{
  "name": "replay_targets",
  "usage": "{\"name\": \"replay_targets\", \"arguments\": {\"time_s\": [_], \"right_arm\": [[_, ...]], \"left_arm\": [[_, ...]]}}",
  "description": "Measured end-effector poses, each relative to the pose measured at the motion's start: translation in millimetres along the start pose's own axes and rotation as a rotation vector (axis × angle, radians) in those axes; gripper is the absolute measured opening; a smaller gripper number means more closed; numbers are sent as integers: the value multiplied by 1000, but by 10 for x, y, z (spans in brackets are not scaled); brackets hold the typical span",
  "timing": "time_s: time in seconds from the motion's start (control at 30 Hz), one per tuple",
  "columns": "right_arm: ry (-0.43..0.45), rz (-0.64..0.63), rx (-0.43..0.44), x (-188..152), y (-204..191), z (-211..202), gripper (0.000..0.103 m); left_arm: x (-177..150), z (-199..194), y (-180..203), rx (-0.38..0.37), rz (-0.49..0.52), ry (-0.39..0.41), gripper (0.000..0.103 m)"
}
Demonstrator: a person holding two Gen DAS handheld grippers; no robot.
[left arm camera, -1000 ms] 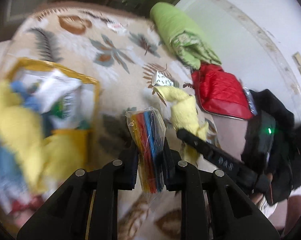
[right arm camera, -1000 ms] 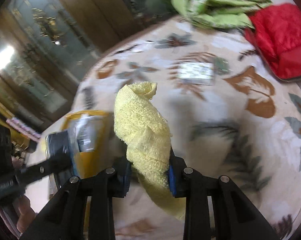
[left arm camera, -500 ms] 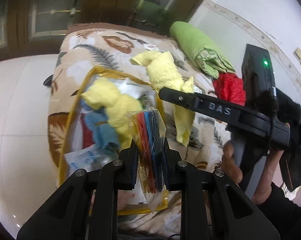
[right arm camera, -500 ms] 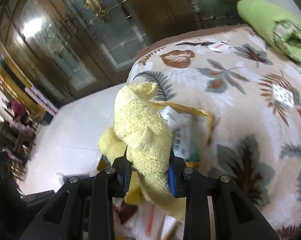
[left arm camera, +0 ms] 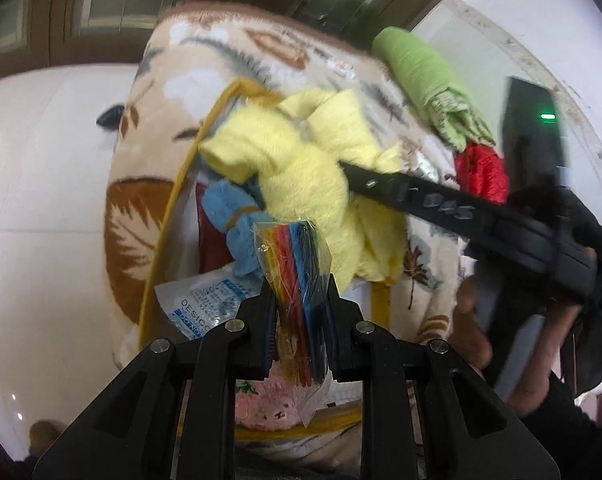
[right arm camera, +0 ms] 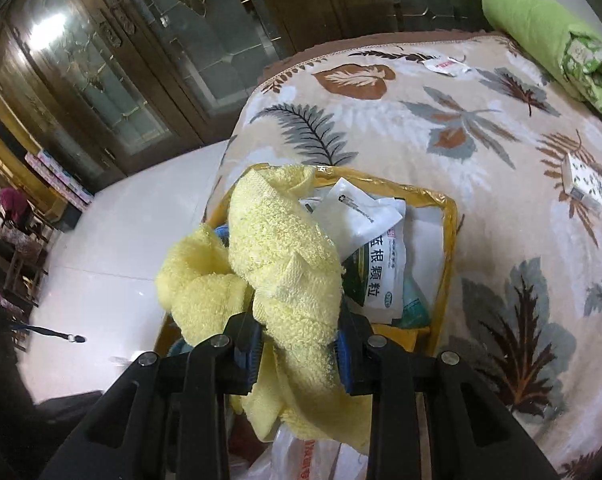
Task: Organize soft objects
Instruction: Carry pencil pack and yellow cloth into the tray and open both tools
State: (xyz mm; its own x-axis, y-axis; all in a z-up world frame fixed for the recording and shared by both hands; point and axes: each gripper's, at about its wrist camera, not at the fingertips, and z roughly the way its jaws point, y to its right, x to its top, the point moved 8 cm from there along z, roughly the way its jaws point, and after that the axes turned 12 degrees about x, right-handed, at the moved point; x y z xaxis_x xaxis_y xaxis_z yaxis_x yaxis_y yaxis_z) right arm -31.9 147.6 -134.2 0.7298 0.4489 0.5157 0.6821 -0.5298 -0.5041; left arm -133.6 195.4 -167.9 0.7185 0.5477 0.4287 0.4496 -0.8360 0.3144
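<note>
- The left gripper clamps a clear packet of coloured cloths, poised above the yellow-rimmed bag for dropping.
- The right gripper pinches 1 yellow towel over the same bag, ready for release.

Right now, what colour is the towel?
Pale yellow towel, clearest in the right wrist view.

Two yellow towels, one yellow-rimmed bag.
</note>
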Motion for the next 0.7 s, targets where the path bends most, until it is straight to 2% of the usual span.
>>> {"name": "replay_targets", "arguments": {"time_s": [0.2,0.33,0.37,0.4,0.43,0.47,0.5,0.57,0.7], "right_arm": [[-3,-4,-4,-12,22,12,33],[9,13,23,6,25,-11,36],[11,11,34,7,14,-20,38],[13,9,40,8,1,-34,41],[14,10,43,9,-5,-42,47],[18,12,50,9,-18,-62,53],[24,13,61,13,-28,-79,57],[41,10,76,26,-61,-128,68],[56,-8,84,53,-123,-208,69]], "left_arm": [[-3,155,47,-2,10,-19,20],[5,98,51,-12,7,21,24],[13,69,41,-17,1,33,27],[32,12,34,-33,-10,49,35],[57,-32,35,-51,-18,66,41],[90,-100,33,-67,-27,93,56],[117,-141,36,-65,-29,112,63],[147,-209,18,-71,-36,140,64],[154,-240,-9,-90,-41,142,64]]}}
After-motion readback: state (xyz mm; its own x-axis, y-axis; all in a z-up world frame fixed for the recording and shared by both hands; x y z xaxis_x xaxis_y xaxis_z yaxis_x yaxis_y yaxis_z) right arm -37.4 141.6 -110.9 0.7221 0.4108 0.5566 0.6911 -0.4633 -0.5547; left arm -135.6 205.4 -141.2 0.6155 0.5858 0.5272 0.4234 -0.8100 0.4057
